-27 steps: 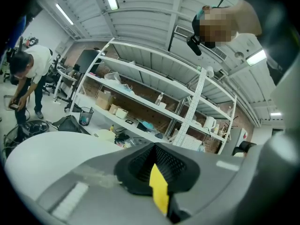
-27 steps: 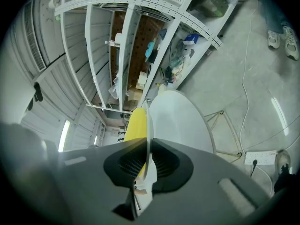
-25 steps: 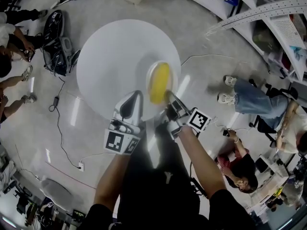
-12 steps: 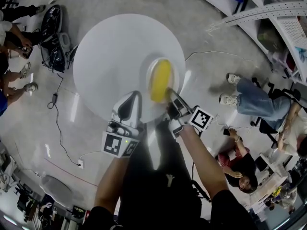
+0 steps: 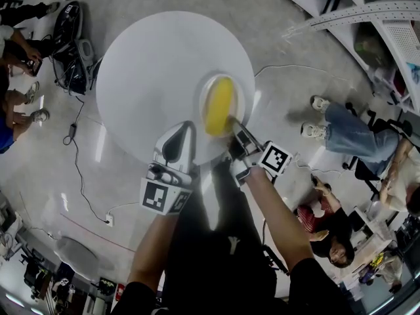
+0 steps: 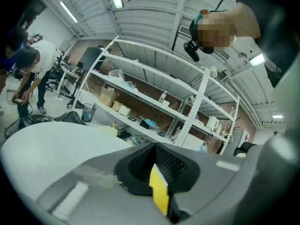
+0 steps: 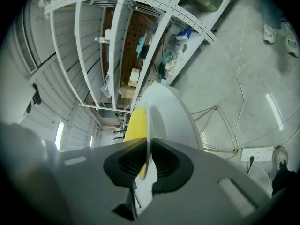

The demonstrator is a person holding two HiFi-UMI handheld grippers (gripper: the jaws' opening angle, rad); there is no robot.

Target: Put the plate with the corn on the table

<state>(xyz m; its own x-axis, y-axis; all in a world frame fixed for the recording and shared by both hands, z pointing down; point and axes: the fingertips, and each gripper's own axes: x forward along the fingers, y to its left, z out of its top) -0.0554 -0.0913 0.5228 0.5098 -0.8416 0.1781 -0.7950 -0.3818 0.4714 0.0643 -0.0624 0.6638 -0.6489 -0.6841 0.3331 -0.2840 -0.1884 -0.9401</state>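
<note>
The white round plate [image 5: 202, 100] carrying the yellow cob of corn [image 5: 220, 105] is hanging over the near right part of the round white table [image 5: 157, 71], just inside its edge. Whether the plate's underside is touching the tabletop cannot be told. The corn is lying lengthwise across the plate, filling most of it.

The right gripper [image 5: 235, 131] is clamping the plate's near rim. In the right gripper view its black pads are pressing on either face of the thin white plate [image 7: 146, 182], which is showing edge-on between them. The corn [image 7: 136, 123] is showing on one side of it and the table [image 7: 171, 111] on the other.

The left gripper [image 5: 189, 128] is hovering just to the left of the plate over the table's near edge, apart from the plate. In the left gripper view its jaws are standing together. A thin yellow strip [image 6: 159, 193] is showing at the seam, and whether it belongs to the gripper cannot be told. The white tabletop [image 6: 47, 149] is spreading out to its left.

Each gripper is showing its square-marker cube, the left cube [image 5: 164, 195] and the right cube [image 5: 273, 161], close to the person's forearms. People are sitting on the grey floor [image 5: 315, 64] on both sides of the table, and white metal shelving [image 5: 387, 25] is standing at the upper right.
</note>
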